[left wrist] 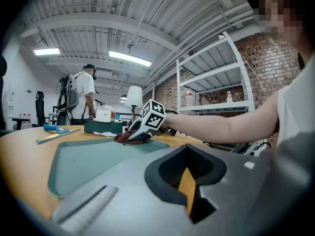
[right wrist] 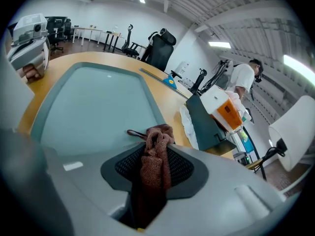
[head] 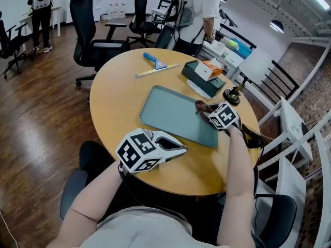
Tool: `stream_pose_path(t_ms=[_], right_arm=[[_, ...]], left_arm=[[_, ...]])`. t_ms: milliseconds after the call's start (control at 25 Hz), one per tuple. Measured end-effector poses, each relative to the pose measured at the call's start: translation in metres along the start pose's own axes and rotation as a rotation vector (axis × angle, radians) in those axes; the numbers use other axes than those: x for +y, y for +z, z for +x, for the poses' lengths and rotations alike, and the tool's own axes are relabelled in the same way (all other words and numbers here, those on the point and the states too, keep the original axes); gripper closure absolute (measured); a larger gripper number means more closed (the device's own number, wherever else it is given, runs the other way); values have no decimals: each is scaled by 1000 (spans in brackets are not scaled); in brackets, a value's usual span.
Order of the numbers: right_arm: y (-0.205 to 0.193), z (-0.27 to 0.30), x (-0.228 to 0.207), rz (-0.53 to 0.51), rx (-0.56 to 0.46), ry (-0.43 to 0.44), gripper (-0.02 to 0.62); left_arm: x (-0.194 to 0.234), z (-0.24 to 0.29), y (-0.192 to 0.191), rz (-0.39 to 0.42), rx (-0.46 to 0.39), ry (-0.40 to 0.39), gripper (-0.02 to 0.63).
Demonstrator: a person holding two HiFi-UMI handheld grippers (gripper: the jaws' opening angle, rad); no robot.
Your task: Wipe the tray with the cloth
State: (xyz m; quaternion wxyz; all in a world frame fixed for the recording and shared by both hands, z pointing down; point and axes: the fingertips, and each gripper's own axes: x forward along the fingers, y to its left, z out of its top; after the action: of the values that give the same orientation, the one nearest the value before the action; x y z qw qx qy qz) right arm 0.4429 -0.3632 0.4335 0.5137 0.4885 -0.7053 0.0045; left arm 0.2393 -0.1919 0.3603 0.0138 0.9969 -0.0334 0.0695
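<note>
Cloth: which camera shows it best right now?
The right gripper view: the brown cloth fills its centre, pinched in the tongs of the right gripper at the tray. The head view shows only a small dark scrap by that gripper; the left gripper view shows a small reddish lump under it, far off.

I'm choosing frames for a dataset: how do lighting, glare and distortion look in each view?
Head view: sharp, tray evenly lit, no glare. Left gripper view: fisheye, dark corners, soft close foreground. Right gripper view: fisheye too, cloth fairly sharp between the jaws.
</note>
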Motion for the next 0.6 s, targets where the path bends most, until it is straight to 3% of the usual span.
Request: stream_pose_path(t_ms=[240, 600], right_arm=[[5, 2, 5, 12, -17, 16, 474], [9, -26, 53, -34, -41, 112, 472]], left_arm=[[-2, 0, 1, -1, 2, 0, 284], [-1, -2, 0, -2, 0, 0, 284]])
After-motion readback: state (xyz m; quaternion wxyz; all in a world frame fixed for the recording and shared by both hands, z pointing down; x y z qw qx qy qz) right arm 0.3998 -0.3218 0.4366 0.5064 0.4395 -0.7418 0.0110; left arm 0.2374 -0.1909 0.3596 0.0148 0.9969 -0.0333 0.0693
